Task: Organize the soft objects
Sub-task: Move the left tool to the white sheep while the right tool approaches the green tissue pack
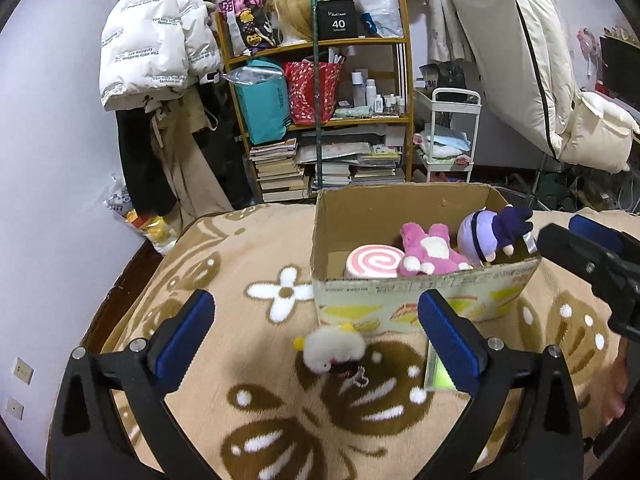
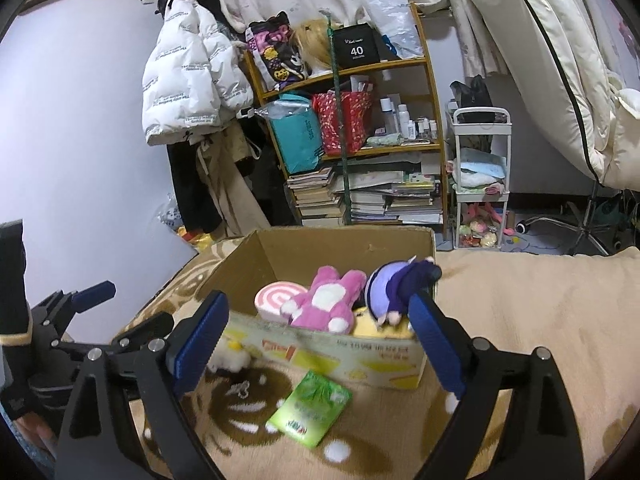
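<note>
Left wrist view shows a tan blanket (image 1: 224,264) with brown and white flower patterns covering the surface, and behind it a room with a lilac wall, a wooden shelf (image 1: 320,116) stacked with books and bags, a white puffer jacket (image 1: 156,36) hanging at the left, and a white trolley (image 1: 450,136).

A cardboard box (image 1: 420,308) stands open-topped toward the far edge of the blanket. Inside it lie a pink swirl cushion (image 1: 374,266) with its round face tipped up toward the camera, a pink plush (image 1: 428,252) lying with its long axis running away from the near wall, and a purple plush (image 1: 486,232) propped against the right wall. A small white plush (image 1: 332,348) with a yellow tip lies on the blanket just in front of the box's near wall, long axis roughly parallel to that wall; it is blurred.

The left gripper (image 1: 316,344) hangs over the white plush with its jaws spread wide and nothing between them. The right gripper (image 2: 316,344) is likewise spread and empty, facing the box. A green packet (image 2: 310,408) lies flat on the blanket just before the box, to the right of the white plush.
</note>
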### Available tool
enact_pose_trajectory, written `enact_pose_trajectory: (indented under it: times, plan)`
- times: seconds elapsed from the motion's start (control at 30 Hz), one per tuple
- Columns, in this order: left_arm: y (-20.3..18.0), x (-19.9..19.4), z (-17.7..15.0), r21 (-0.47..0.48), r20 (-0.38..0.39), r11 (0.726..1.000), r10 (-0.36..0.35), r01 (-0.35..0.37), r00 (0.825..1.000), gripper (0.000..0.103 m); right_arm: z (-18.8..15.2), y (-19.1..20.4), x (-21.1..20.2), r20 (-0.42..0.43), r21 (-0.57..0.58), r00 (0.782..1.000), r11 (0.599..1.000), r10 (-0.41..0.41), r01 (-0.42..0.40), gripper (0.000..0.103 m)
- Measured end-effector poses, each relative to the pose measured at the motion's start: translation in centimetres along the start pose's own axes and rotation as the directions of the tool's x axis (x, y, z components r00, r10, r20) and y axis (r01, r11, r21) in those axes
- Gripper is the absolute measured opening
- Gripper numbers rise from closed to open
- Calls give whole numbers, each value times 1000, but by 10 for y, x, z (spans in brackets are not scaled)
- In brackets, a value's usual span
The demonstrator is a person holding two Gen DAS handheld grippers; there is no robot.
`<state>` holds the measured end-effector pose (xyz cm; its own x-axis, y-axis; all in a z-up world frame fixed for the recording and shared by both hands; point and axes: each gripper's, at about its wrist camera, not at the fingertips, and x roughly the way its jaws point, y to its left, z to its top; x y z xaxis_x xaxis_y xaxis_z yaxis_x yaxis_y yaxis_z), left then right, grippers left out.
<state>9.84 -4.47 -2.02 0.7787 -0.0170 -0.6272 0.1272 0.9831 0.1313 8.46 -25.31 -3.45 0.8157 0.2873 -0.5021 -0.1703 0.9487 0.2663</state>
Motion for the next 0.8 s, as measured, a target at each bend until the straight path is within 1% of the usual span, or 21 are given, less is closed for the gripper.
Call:
enact_pose_trajectory:
  times: [0.13,0.43,0.67,0.8]
  plan:
    - [5,-3,-4,5,-46,1000,-7,7,999,100,-5,4,-9,-13,3,1000,1000,-1,1,96]
    - [13,-6,-11,-11,-81,1000,7,-8,997,100,-17,16,-15,-59,-12,998,1000,1,-2,96]
    - [19,10,-12,-33,-124,999,5,-9,992,100,-23,18,0,-104,-22,995,1000,-5,3,96]
    - [23,27,-14,-66,-171,998,-29,18,985,100,-26,17,12,-129,-24,992,1000,-13,10,96]
